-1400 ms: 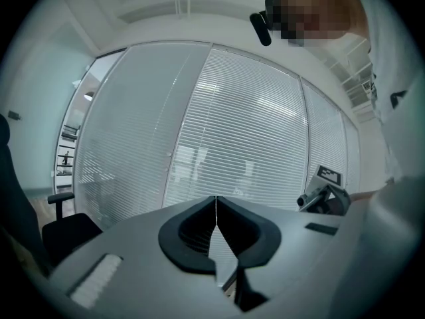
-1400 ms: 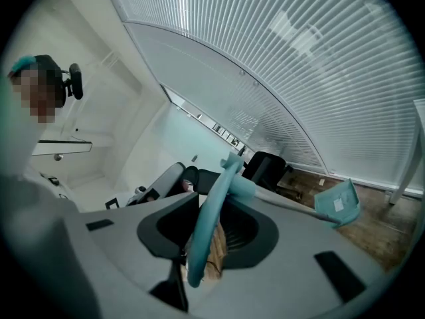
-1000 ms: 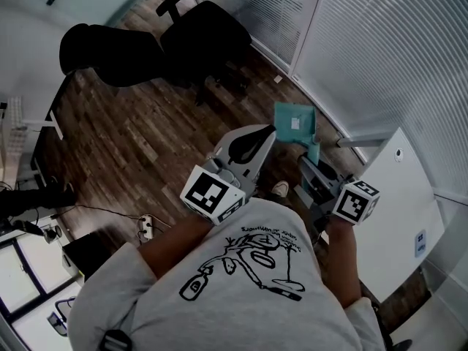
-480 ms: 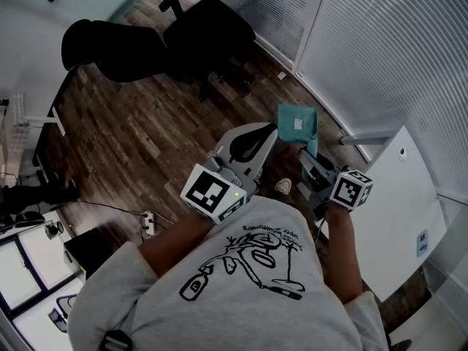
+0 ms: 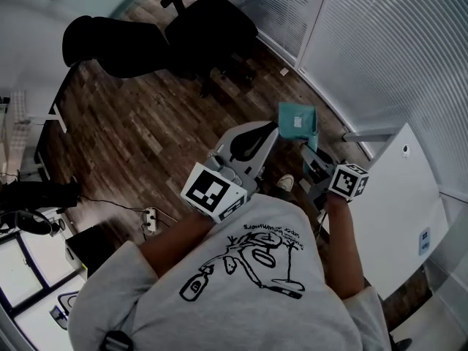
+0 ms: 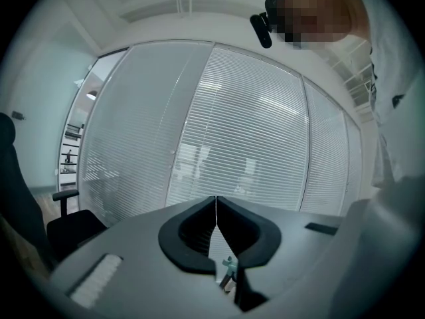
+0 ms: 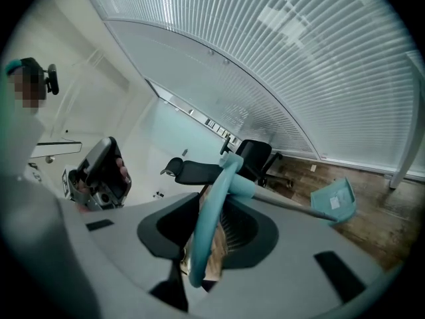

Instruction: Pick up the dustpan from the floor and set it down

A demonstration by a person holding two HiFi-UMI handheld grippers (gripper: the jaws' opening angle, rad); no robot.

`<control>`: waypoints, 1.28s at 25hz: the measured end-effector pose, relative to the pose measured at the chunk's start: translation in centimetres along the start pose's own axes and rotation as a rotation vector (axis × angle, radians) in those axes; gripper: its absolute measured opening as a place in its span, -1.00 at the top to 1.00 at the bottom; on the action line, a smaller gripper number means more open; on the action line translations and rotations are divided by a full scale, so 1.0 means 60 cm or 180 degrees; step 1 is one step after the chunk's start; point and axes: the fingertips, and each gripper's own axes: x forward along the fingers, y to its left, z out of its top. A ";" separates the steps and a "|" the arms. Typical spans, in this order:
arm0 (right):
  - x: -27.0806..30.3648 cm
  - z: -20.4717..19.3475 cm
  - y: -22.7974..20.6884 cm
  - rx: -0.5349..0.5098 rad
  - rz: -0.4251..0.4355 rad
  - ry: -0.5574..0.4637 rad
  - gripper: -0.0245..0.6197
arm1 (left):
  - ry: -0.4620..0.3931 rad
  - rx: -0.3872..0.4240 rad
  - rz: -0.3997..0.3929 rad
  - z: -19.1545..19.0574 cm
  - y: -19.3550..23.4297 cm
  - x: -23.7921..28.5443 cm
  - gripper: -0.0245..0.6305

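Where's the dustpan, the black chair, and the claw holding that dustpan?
dustpan (image 5: 296, 121): head view, on the teal pan.
black chair (image 5: 212, 22): head view, on its black cushion.
right claw (image 7: 212, 208): right gripper view, between its tips, gripping the handle.

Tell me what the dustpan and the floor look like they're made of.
Dustpan: looks like moulded plastic, matte teal, with a smooth, evenly coloured pan and grip. Its thin grey shaft may be metal.
Floor: dark brown boards with visible grain and plank seams, and a low sheen. I can't tell whether it is real wood or laminate.
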 end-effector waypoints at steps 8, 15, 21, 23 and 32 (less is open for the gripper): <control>0.014 -0.025 -0.039 -0.0005 -0.0040 0.0042 0.64 | 0.0008 -0.0008 0.0009 -0.008 -0.008 -0.008 0.92; 0.033 -0.036 -0.075 0.0022 -0.0083 0.0052 0.64 | 0.0043 -0.0029 0.0028 -0.015 -0.001 -0.010 0.92; 0.047 -0.051 -0.104 0.0082 -0.0109 0.0068 0.65 | 0.0070 -0.0048 0.0036 -0.018 0.001 -0.012 0.92; 0.048 -0.060 -0.122 0.0100 -0.0128 0.0068 0.65 | 0.0078 -0.0044 0.0038 -0.022 -0.001 -0.013 0.92; 0.070 -0.088 -0.169 0.0189 -0.0127 0.0121 0.65 | 0.0137 -0.0050 0.0085 -0.036 -0.001 -0.019 0.92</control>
